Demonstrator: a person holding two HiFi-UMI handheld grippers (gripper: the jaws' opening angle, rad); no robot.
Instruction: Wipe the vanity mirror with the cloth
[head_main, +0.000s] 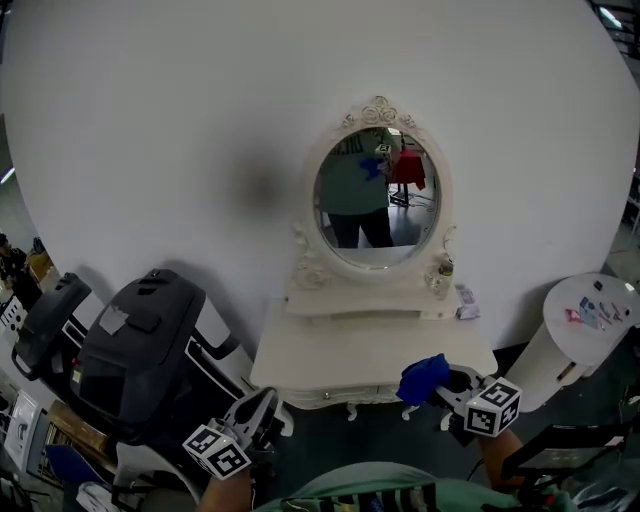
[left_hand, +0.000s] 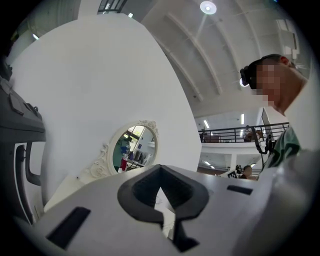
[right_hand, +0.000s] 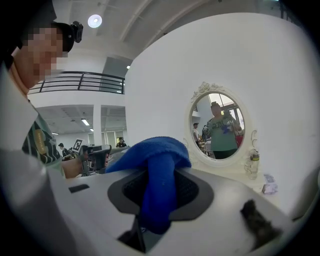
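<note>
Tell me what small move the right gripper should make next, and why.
Probably lift the right gripper forward to the mirror: it is shut on the blue cloth but sits low before the vanity table, well short of the glass.

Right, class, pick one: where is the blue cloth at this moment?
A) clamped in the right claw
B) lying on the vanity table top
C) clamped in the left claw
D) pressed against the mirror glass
A: the blue cloth hangs pinched between the jaws of the right claw, which is held low and well short of the mirror.
</note>
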